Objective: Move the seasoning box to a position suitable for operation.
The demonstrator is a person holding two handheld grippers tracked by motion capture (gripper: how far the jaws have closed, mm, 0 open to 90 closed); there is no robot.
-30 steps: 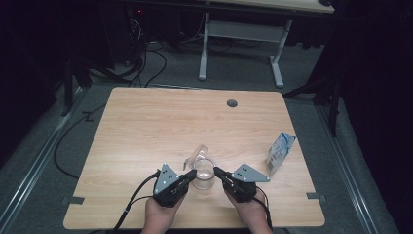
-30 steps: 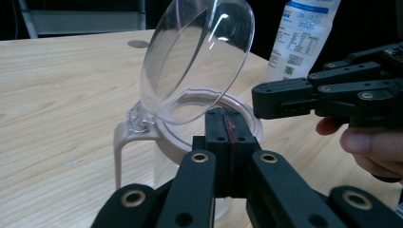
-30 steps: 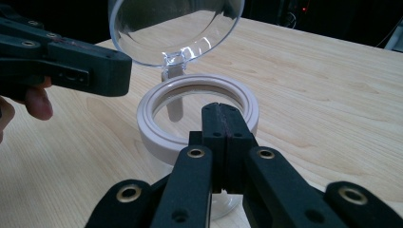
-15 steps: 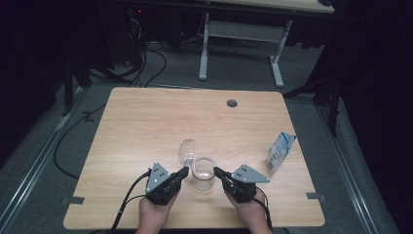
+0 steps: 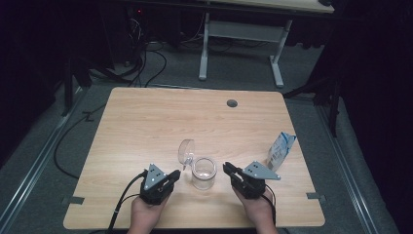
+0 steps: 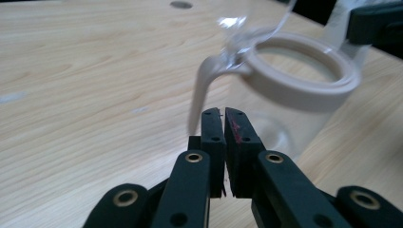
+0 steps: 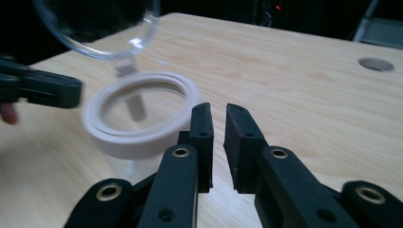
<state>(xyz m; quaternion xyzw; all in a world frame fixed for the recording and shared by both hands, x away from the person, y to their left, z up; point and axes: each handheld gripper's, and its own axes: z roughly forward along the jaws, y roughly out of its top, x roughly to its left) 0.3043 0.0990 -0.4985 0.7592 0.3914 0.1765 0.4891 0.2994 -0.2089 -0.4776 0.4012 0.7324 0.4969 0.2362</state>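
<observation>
While my two hands rest low at the near edge of the table (image 5: pixel 146 117), the clear jar (image 5: pixel 203 173) stands upright between them, nearer me than the middle of the wood. Its pale ring-shaped collar (image 7: pixel 142 114) sits around the mouth, and the clear hinged lid (image 5: pixel 186 150) is swung open, standing up and back from the rim on the far-left side as the high view has it.

My left gripper (image 5: pixel 171 176) points at the jar from the left, just beside it and not touching. Its jaws have just been easing apart: in the left gripper view a thin slit shows between the pads, with nothing inside it. A pale tab (image 6: pixel 202 92) hangs down from the collar right above my fingertips (image 6: pixel 213 124); it is blurred, so I think it is the lid's latch strap, but I would not swear to it.

My right gripper (image 5: pixel 229 170) faces the jar from the other side, also just short of the glass. Its jaws have just been opening too, and the gap between them is a little wider than on my left; bare wood shows through it.

A small blue and white pouch (image 5: pixel 281 150) stands near the right edge of the table, well apart from the jar. A round cable hole (image 5: pixel 232 103) lies far back.
</observation>
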